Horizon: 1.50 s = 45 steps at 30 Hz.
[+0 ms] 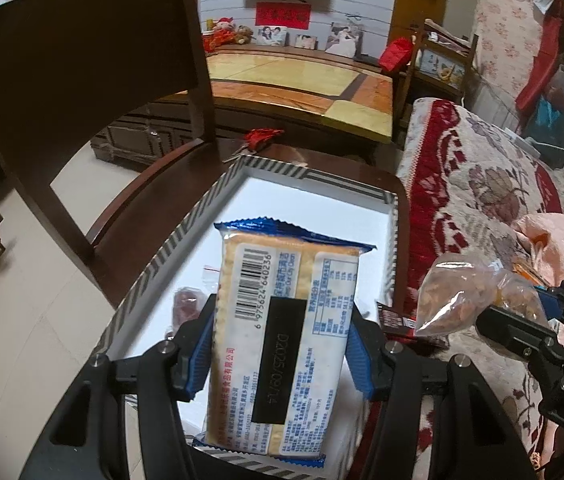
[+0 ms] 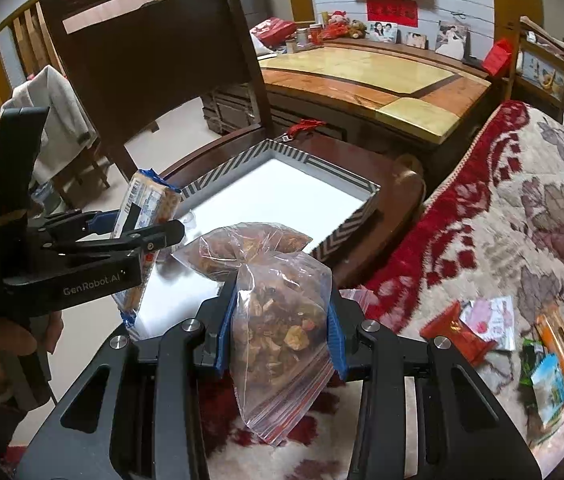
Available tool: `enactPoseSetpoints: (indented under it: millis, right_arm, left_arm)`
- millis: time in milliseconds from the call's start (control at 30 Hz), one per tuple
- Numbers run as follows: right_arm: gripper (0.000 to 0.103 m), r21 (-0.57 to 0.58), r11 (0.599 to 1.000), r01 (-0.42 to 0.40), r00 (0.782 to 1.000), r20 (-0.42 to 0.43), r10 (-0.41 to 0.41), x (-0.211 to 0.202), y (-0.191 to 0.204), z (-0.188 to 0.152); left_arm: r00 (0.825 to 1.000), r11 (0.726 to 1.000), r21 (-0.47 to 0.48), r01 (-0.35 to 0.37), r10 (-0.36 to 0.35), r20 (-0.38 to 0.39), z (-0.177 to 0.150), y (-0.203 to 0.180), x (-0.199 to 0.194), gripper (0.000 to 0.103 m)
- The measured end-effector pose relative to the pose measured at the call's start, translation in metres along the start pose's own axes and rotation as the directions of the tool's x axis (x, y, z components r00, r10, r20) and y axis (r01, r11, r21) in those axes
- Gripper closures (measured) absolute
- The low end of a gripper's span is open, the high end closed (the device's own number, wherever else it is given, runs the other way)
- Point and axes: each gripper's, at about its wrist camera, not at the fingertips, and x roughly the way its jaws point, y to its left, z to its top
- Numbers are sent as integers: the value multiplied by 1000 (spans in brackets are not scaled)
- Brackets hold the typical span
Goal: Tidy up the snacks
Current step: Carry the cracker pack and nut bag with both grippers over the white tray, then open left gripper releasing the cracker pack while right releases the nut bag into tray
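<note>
My left gripper [image 1: 282, 348] is shut on a long cracker packet [image 1: 282, 340] with blue ends, held above the white box [image 1: 186, 236] with a striped rim that sits on a dark chair seat. A small reddish wrapped snack [image 1: 185, 306] lies in the box. My right gripper [image 2: 280, 332] is shut on a clear zip bag of dried snacks [image 2: 278, 312], held at the box's near right edge. The bag also shows in the left wrist view [image 1: 466, 300]. The left gripper with the cracker packet [image 2: 144, 216] shows at the left of the right wrist view.
The box [image 2: 346, 232] rests on a dark wooden chair [image 2: 154, 64]. A sofa with a red floral cover [image 2: 522, 216] is at the right, with several loose snack packets [image 2: 494, 328] on it. A wooden coffee table [image 2: 362, 76] stands behind.
</note>
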Motion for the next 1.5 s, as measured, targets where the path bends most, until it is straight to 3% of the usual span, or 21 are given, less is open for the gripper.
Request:
enactPoseSetpoints:
  millis: [767, 1500]
  right_arm:
    - [66, -31, 999, -35, 997, -64, 33, 61, 11, 35]
    - [66, -44, 999, -15, 986, -165, 8, 148, 8, 60]
  left_arm:
    - [997, 997, -58, -57, 54, -49, 5, 34, 31, 44]
    - [989, 992, -29, -126, 123, -78, 13, 21, 70, 44]
